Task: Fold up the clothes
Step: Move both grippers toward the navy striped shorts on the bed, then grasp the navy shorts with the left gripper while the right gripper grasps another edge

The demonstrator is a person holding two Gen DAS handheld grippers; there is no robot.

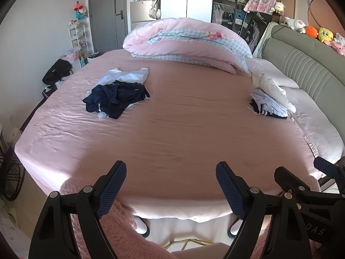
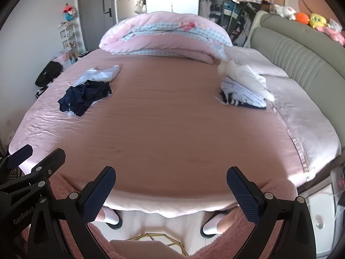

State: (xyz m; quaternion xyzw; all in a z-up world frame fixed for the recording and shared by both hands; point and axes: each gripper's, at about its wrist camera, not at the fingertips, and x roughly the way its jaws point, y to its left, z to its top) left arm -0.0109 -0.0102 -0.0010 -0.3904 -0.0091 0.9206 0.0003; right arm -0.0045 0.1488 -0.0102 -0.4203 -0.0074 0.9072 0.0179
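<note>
So there's a messy heap of unfolded clothes [image 1: 116, 97] on the left part of the pink bed: a crumpled navy garment [image 2: 85, 97] in front, with a rumpled white piece [image 1: 127, 76] behind it, touching. Well apart on the right, near the headboard side, is a neater stack of folded clothes [image 1: 269, 101], whitish pieces over something navy with stripes at the bottom edge.

The bed [image 1: 172, 129] has a smooth pink sheet. On its left side lies a loose heap of dark and white clothes [image 1: 116, 96], on its right side a stack of folded clothes [image 1: 269, 103]. A rolled pink quilt [image 1: 185, 43] lies at the far edge.
</note>
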